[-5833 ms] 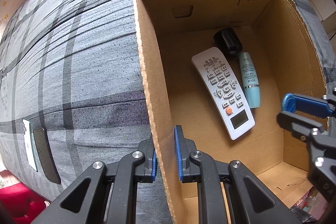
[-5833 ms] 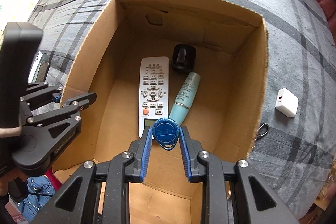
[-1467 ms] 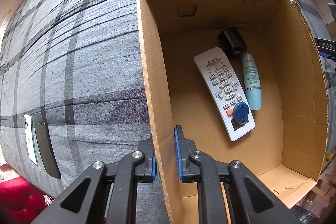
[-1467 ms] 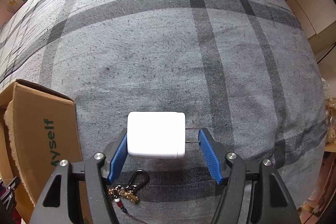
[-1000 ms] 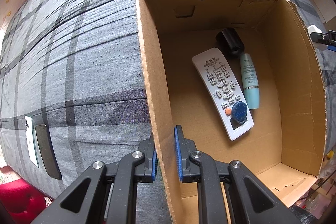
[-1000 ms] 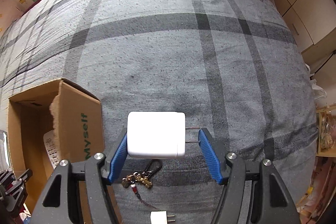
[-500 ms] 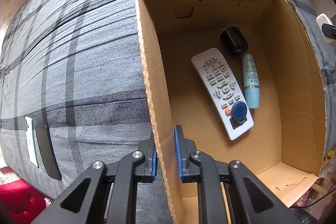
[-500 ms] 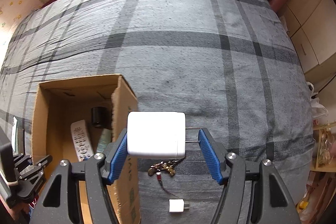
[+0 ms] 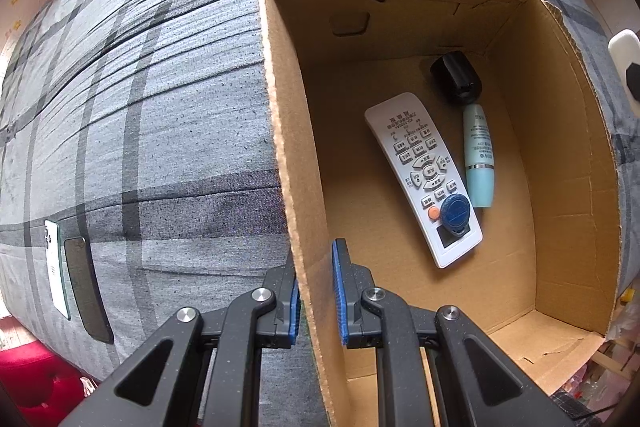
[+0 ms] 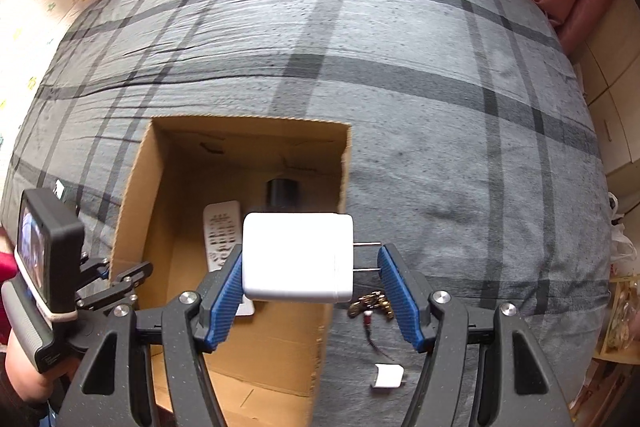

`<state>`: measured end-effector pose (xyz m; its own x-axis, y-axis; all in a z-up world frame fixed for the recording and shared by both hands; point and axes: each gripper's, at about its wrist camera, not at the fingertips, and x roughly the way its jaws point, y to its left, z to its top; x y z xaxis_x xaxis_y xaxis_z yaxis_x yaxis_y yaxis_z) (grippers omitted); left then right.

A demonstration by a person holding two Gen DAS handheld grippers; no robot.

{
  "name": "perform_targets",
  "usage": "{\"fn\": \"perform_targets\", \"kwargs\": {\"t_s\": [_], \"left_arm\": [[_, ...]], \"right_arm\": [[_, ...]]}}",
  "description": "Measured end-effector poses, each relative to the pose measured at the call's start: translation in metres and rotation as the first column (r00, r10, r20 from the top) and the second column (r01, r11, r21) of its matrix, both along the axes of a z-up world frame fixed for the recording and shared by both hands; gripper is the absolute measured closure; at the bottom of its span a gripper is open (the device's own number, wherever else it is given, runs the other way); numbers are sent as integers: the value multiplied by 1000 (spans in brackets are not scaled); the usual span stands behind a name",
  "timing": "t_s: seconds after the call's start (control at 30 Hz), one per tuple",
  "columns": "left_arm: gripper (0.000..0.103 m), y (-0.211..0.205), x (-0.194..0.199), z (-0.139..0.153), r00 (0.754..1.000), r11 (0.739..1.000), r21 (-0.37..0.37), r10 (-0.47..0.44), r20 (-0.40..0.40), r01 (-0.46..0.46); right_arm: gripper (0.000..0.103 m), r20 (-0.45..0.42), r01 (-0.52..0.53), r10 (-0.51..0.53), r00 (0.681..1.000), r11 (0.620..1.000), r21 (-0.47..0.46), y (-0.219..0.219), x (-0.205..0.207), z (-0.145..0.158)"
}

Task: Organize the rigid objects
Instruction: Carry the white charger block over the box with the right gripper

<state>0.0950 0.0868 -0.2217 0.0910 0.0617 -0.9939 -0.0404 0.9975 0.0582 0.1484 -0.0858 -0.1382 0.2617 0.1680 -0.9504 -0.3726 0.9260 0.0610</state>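
My right gripper (image 10: 312, 281) is shut on a white charger (image 10: 298, 257), prongs pointing right, held high above the right wall of the open cardboard box (image 10: 334, 163). My left gripper (image 9: 316, 297) is shut on the box's left wall (image 9: 288, 147). Inside the box lie a white remote (image 9: 420, 175) with a blue round tag (image 9: 454, 213) on it, a light blue tube (image 9: 478, 155) and a black cap (image 9: 456, 75). The charger also shows at the right edge of the left wrist view (image 9: 626, 55).
The box stands on a grey plaid bed (image 10: 440, 87). A key ring (image 10: 370, 301) and a small white plug (image 10: 388, 375) lie on the bed right of the box. A phone (image 9: 56, 267) and a dark flat item (image 9: 86, 291) lie at the bed's left edge.
My right gripper has lifted the white charger off the bed and carried it up and left toward the box. My left gripper has kept its hold on the box wall.
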Motion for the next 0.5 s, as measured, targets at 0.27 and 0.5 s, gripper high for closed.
{"fn": "perform_targets", "kwargs": {"t_s": [0.27,0.5], "left_arm": [[88,-1,-1,0,1000,1000,2,-10,5,10],[88,-1,-2,1,1000,1000,-4,-7,9,8]], "right_arm": [[33,-39,-89,90,995,996,6,35,-26,-16],[33,-79,-144,143,987,989,-10,54,-45,-39]]}}
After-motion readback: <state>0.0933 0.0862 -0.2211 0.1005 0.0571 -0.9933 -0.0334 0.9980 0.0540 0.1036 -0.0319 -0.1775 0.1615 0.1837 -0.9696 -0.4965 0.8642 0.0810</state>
